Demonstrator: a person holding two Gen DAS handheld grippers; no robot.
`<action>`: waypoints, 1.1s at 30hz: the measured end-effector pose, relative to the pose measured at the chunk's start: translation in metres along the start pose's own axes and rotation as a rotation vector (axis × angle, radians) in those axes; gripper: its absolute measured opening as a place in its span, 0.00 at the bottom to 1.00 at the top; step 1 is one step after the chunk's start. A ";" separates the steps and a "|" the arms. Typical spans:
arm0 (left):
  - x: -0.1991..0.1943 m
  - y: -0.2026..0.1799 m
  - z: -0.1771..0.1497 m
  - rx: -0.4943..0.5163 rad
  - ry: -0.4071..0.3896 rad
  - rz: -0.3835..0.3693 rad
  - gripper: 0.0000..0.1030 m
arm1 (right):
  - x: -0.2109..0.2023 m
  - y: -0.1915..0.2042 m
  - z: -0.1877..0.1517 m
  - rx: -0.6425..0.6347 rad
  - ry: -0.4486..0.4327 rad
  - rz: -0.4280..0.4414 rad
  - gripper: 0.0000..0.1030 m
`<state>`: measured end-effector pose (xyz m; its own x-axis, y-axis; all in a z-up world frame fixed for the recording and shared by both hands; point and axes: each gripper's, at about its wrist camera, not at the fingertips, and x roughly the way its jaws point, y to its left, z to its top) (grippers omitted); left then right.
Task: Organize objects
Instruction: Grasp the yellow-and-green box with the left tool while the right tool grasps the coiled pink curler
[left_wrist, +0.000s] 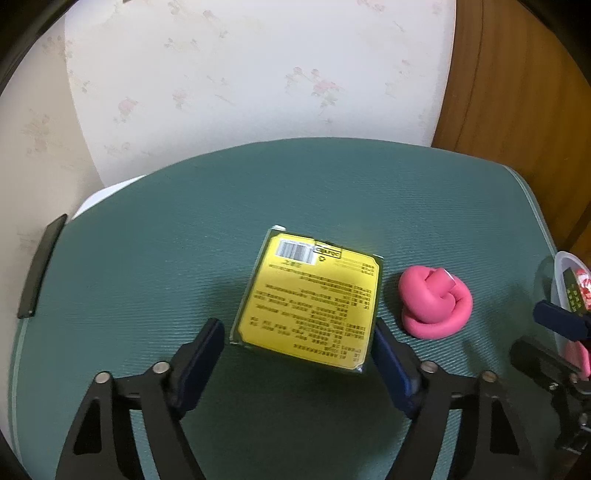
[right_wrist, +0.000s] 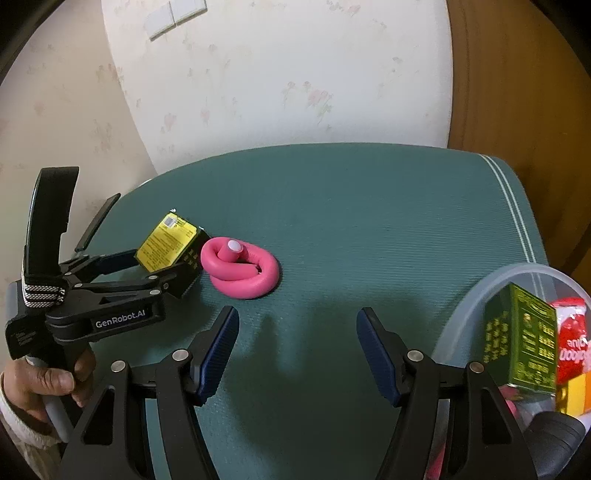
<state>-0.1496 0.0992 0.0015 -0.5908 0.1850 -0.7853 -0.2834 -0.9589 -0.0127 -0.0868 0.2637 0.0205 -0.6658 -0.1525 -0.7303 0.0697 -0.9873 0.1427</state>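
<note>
Floral wallpaper (left_wrist: 229, 85) in faint pink runs behind a table covered by a ribbed teal mat (left_wrist: 184, 258), with brown wood panelling (left_wrist: 517, 92) off to the right and a pair of white wall switches (right_wrist: 175, 16) up high in my right wrist view. On the mat I see a dark green box (left_wrist: 308, 299) lying with its yellow label up; that label carries a barcode near its far edge and many lines of small print that I cannot read. My left gripper (left_wrist: 299, 341) straddles the near end of this box, one blue pad on each side. Its right pad looks to be against the box edge, a thin gap shows at the left pad, so I cannot tell whether it is truly pinching. From the right wrist view I read "GenRobot.AI" in white on the side of that left gripper, and a hand (right_wrist: 44, 384) grips its handle. Just right of the box, apart from it, lies a pink foam tube (left_wrist: 436, 302) twisted into a knot. My right gripper (right_wrist: 297, 328) hangs above bare mat with its jaws spread and nothing between them. At the right edge stands a clear plastic container (right_wrist: 465, 306) holding a second green box (right_wrist: 521, 339) with yellow print and a red packet (right_wrist: 570, 339) whose lettering is too blurred to read.
</note>
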 end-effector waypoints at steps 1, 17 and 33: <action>0.002 0.001 -0.002 0.003 0.001 -0.009 0.73 | 0.003 0.001 0.001 -0.004 0.003 0.000 0.66; -0.027 0.019 0.002 -0.050 -0.074 0.034 0.70 | 0.039 0.022 0.016 -0.038 0.042 0.015 0.66; -0.037 0.020 0.000 -0.071 -0.078 0.041 0.71 | 0.063 0.044 0.030 -0.074 0.062 0.009 0.64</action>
<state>-0.1339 0.0732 0.0300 -0.6587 0.1591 -0.7354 -0.2053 -0.9783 -0.0278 -0.1482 0.2116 0.0013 -0.6175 -0.1614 -0.7698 0.1313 -0.9861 0.1015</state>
